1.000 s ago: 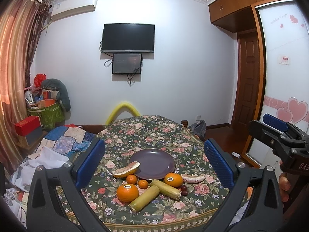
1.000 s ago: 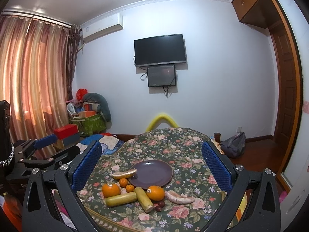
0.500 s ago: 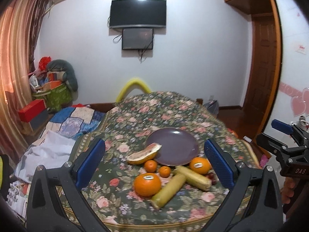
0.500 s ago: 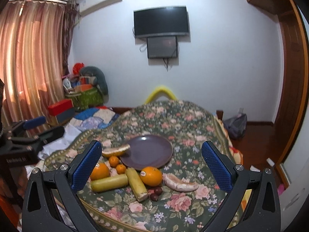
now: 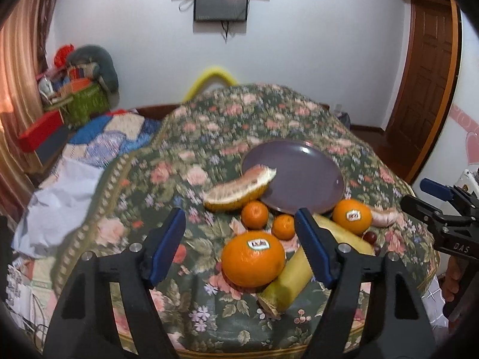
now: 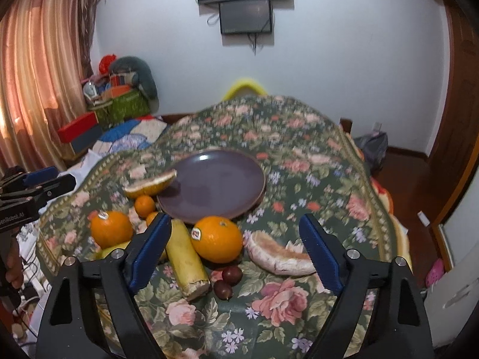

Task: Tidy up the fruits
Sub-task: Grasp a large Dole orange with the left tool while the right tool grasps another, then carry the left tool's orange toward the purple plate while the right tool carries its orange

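Here both tongs hang spread wide over the floral table (image 5: pixel 209 137), gripping nothing. Between the left tongs' (image 5: pixel 241 248) blue pads sits a big stickered orange (image 5: pixel 253 258), touching a yellow fruit (image 5: pixel 287 281) by the right pad. Framed by the right tongs (image 6: pixel 233 254) lie another orange (image 6: pixel 217 237), two dark grapes (image 6: pixel 227 281) and a pale wedge (image 6: pixel 277 257). Beyond both, the purple plate (image 6: pixel 215 185) carries only a wedge tip (image 6: pixel 151 184).

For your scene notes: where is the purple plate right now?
In the right wrist view the purple plate sits mid-table on the floral cloth, a pomelo wedge at its left rim.
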A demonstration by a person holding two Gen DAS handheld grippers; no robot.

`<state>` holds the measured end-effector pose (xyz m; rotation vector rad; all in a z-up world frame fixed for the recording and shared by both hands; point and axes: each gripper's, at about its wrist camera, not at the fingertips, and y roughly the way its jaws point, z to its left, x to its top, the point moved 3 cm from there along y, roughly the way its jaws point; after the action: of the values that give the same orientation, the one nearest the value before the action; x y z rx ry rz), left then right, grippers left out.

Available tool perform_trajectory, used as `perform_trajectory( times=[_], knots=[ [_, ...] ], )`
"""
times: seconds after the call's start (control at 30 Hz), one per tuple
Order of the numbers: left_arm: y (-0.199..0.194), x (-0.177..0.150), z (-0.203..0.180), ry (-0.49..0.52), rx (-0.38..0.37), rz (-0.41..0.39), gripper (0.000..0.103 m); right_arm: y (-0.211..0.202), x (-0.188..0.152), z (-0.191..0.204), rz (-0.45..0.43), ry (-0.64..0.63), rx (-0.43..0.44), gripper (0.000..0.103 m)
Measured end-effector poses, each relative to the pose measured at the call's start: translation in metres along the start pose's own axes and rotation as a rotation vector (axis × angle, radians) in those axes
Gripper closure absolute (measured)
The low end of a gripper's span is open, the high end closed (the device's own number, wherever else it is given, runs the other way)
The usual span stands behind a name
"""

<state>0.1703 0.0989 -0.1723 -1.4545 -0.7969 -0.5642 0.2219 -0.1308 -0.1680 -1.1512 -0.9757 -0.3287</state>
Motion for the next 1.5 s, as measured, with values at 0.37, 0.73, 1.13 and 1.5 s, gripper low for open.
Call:
perform_trajectory(
  times=[0.37, 0.73, 1.13, 1.5],
  knots=[
    [0.047, -0.024, -0.006, 0.009, -0.045, 0.125, 0.027, 0.051, -0.01, 0.003, 0.097, 0.01, 0.062, 0.023],
    [0.074, -0.034, -0.004, -0.021, -0.08, 0.182, 0.027, 0.082, -0.021, 0.003, 0.176, 0.055, 0.121, 0.034],
    [0.089, -0.036, -0.004, -0.054, -0.111, 0.23, 0.034, 0.095, -0.019, 0.003, 0.22, 0.096, 0.173, 0.041],
    [0.071, -0.01, -0.005, -0.052, -0.094, 0.166, 0.034, 0.077, -0.007, -0.002, 0.164, 0.099, 0.176, 0.042]
  ],
)
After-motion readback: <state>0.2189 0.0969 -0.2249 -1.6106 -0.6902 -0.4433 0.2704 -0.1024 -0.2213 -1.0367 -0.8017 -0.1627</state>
